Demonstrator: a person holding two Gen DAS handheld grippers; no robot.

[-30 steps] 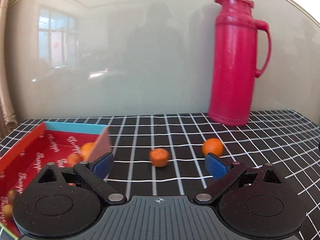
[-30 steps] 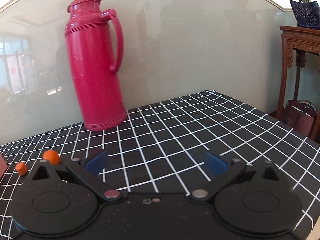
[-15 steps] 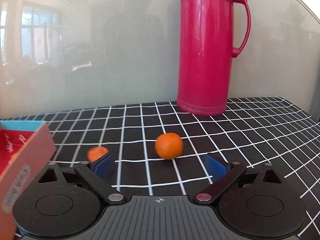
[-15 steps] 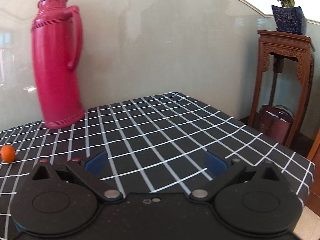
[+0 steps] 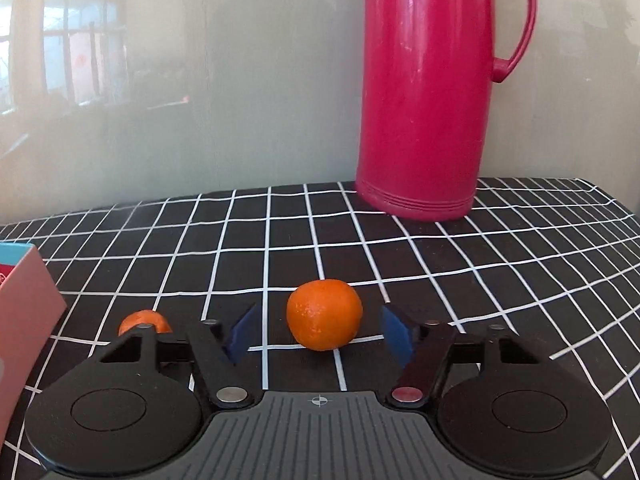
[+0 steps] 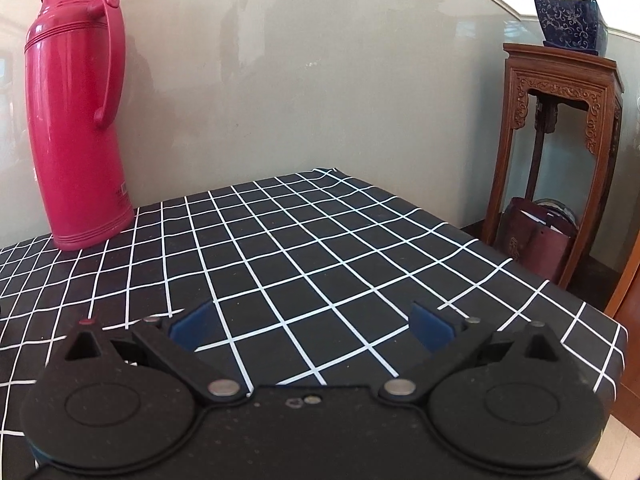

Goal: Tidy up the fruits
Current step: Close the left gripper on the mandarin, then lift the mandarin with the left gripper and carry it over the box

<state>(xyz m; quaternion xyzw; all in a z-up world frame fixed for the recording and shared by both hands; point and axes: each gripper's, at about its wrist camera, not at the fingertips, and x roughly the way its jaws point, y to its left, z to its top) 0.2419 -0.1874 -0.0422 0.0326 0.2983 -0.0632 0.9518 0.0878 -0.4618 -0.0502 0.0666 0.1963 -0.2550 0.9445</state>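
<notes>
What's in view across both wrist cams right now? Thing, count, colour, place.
tangerine: 1, orange, on the cloth between the left fingers, gaps either side
small tangerine: 1, orange, on the cloth behind the left gripper's left linkage, partly hidden
box: 1, pink wall with blue rim, left edge of the left view
thermos: 1, red, upright at the back by the wall
tablecloth: 1, black with white grid
wooden stand: 1, brown, right of the table
plant pot: 1, blue, on the stand
left gripper: black, blue pads, open
right gripper: black, blue pads, open, nothing between the fingers
</notes>
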